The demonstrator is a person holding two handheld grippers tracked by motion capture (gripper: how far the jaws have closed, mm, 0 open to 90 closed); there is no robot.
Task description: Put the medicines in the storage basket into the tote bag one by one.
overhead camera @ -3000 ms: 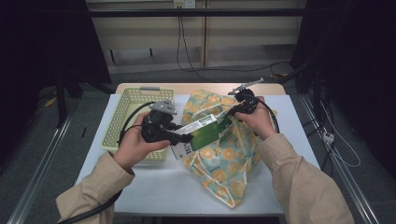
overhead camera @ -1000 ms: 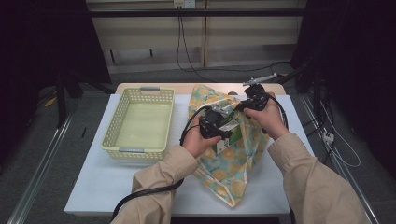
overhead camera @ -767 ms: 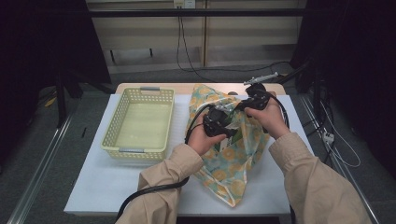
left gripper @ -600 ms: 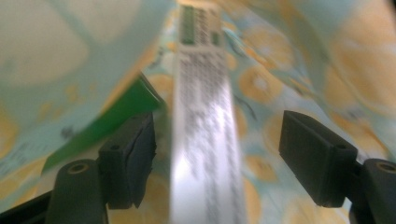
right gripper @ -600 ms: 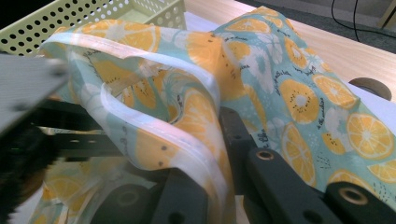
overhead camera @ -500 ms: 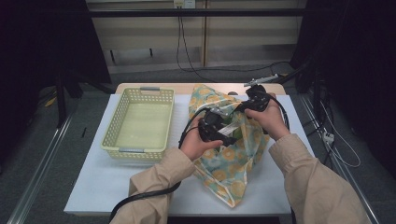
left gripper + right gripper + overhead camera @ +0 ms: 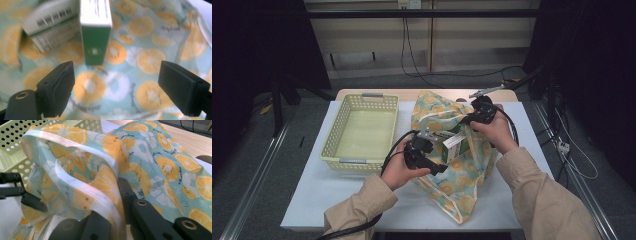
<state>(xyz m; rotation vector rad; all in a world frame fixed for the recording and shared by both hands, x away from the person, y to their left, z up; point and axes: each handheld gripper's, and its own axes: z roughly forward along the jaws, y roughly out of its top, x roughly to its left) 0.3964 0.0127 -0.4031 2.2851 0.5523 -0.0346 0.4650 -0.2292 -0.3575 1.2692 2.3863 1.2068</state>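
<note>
Our left gripper (image 7: 117, 92) has just been opening its jaws; they stand wide and empty below the green box (image 7: 96, 30), which lies inside the bag (image 7: 452, 150) on the table (image 7: 312, 195). Our right gripper (image 7: 117, 202) pinches the bag's rim.

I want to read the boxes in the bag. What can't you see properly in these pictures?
- Small print on the green-and-white cardboard box: blurred in the left gripper view.
- Second white box beside it: cut off by the top edge.
- Inside of the orange-slice patterned fabric bag: hidden by its folds in the right gripper view.
</note>
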